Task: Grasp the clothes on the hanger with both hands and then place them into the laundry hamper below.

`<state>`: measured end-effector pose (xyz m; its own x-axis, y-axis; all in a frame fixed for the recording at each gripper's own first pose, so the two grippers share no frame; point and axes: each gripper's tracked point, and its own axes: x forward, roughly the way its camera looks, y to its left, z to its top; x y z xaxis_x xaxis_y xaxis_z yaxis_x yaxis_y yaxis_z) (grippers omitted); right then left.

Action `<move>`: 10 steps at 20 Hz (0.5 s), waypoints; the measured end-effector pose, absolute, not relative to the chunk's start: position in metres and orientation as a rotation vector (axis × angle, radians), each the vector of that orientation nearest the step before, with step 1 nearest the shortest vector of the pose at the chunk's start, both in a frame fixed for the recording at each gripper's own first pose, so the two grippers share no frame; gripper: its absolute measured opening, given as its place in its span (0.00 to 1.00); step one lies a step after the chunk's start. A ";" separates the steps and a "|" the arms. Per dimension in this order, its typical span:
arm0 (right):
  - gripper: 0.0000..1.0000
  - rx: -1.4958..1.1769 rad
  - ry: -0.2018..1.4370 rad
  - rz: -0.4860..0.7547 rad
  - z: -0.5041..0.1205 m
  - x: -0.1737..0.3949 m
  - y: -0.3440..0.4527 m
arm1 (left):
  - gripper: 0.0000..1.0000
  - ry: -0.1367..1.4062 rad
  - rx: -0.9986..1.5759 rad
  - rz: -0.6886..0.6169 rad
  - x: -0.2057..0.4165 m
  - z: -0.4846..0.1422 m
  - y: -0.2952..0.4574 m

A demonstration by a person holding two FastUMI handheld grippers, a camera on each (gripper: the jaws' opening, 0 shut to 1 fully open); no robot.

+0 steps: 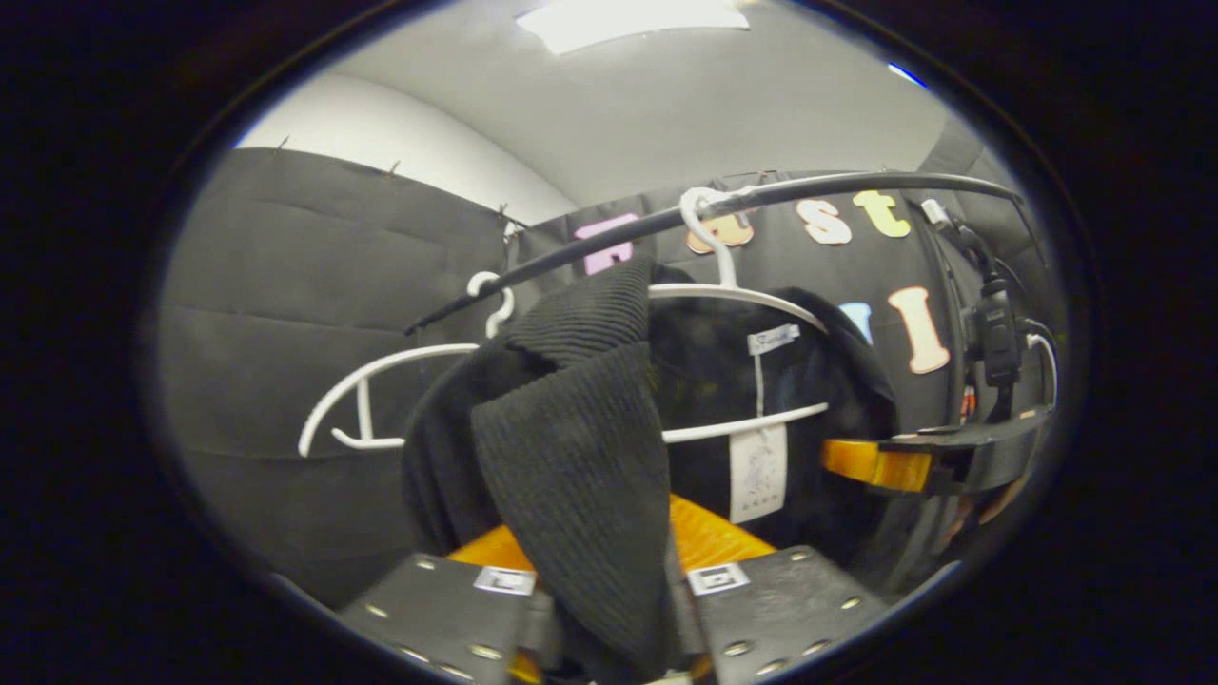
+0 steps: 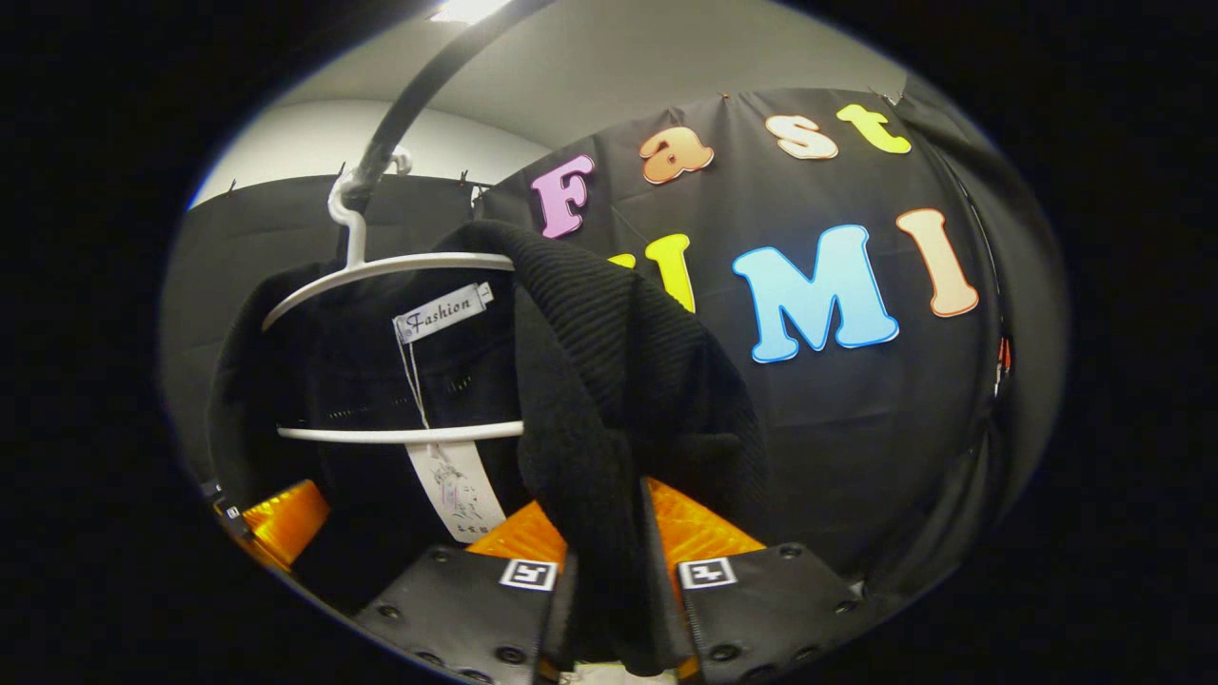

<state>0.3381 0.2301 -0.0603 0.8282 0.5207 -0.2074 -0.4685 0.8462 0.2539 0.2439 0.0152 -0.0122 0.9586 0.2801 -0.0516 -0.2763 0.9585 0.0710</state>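
The left tool (image 1: 609,590) is clamped on a fold of the black knit garment (image 1: 571,447), the ribbed cloth running down between its two fingers at the bottom of the left gripper view. The right tool (image 2: 609,580) is likewise closed on another fold of the garment (image 2: 609,400), the knit bunched and pinched between its fingers in the right gripper view.

The garment hangs on a white hanger (image 1: 742,295), whose hook is over a dark rail (image 1: 666,224). In the right gripper view the same hanger (image 2: 381,271) shows its upper arm and lower bar, with the garment draped across both and one side pulled up and over toward the tool. A white neck label and a hang tag (image 2: 457,490) dangle inside the collar.

A second white hanger (image 1: 366,400) hangs on the rail to the left in the left gripper view, partly hidden by the lifted cloth. The right tool also appears at the right edge of that view, just beside the garment.
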 end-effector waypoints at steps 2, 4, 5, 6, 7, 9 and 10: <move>0.05 0.211 0.269 0.547 -0.059 0.341 0.231 | 0.43 0.069 0.050 0.262 0.242 -0.016 0.014; 0.05 0.181 0.253 0.560 -0.056 0.338 0.230 | 0.29 0.056 0.076 0.290 0.238 -0.012 0.020; 0.05 0.157 0.241 0.563 -0.053 0.336 0.229 | 0.22 0.022 0.085 0.323 0.231 -0.002 0.032; 0.05 0.131 0.214 0.557 -0.048 0.336 0.224 | 0.15 0.007 0.085 0.304 0.235 0.001 0.030; 0.05 0.105 0.175 0.541 -0.041 0.336 0.219 | 0.08 0.003 0.093 0.295 0.233 0.001 0.028; 0.05 0.067 0.115 0.514 -0.027 0.331 0.210 | 0.05 -0.014 0.124 0.286 0.225 0.012 0.033; 0.02 0.058 0.083 0.499 -0.018 0.329 0.205 | 0.05 -0.029 0.144 0.284 0.219 0.020 0.034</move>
<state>0.3292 0.2050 -0.0184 0.8748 0.4800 -0.0655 -0.4753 0.8766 0.0756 0.2188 0.0342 0.0204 0.9596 0.2770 0.0489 -0.2811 0.9498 0.1371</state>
